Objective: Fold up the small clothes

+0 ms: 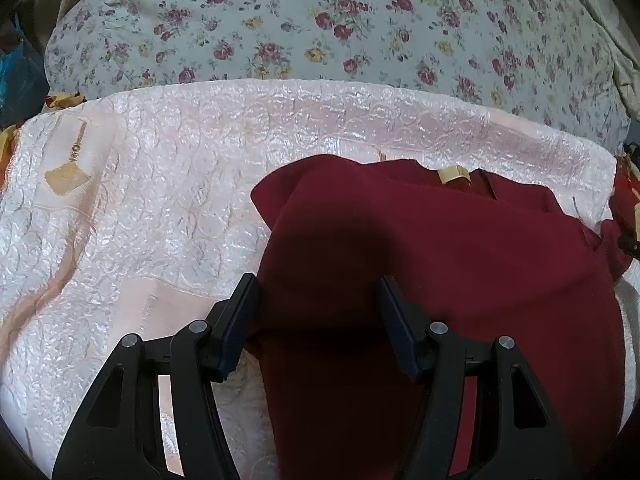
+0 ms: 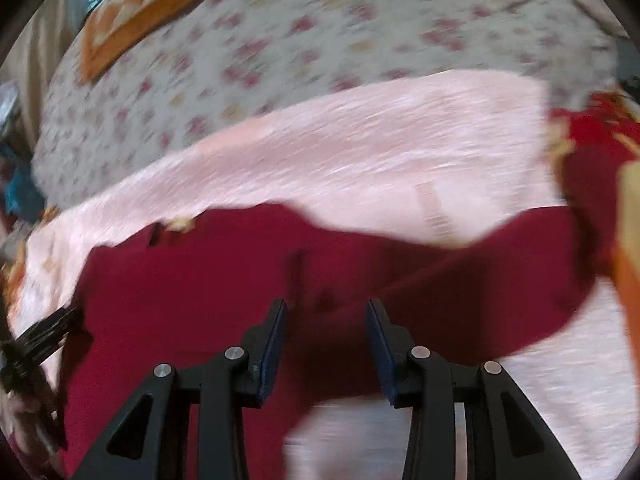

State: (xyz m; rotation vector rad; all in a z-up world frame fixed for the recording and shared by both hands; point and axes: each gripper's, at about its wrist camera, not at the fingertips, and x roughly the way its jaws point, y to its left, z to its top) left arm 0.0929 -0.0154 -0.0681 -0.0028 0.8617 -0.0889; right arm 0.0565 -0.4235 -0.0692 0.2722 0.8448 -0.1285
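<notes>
A dark red garment (image 1: 440,248) lies on a shiny pale pink cloth (image 1: 160,184), its left part folded over, with a beige neck label (image 1: 452,174) at its far edge. My left gripper (image 1: 318,284) is open just above the garment's left side, with nothing between its fingers. In the blurred right wrist view the same garment (image 2: 200,292) spreads across the pink cloth (image 2: 380,152). My right gripper (image 2: 327,306) is open above its near edge and holds nothing. The left gripper's black frame (image 2: 36,340) shows at the left edge there.
A floral quilt (image 1: 320,28) covers the bed beyond the pink cloth. An orange cloth (image 2: 152,4) lies on it at the far side. A red and yellow patterned fabric (image 2: 600,132) lies at the right. A blue bag (image 1: 18,76) sits at the far left.
</notes>
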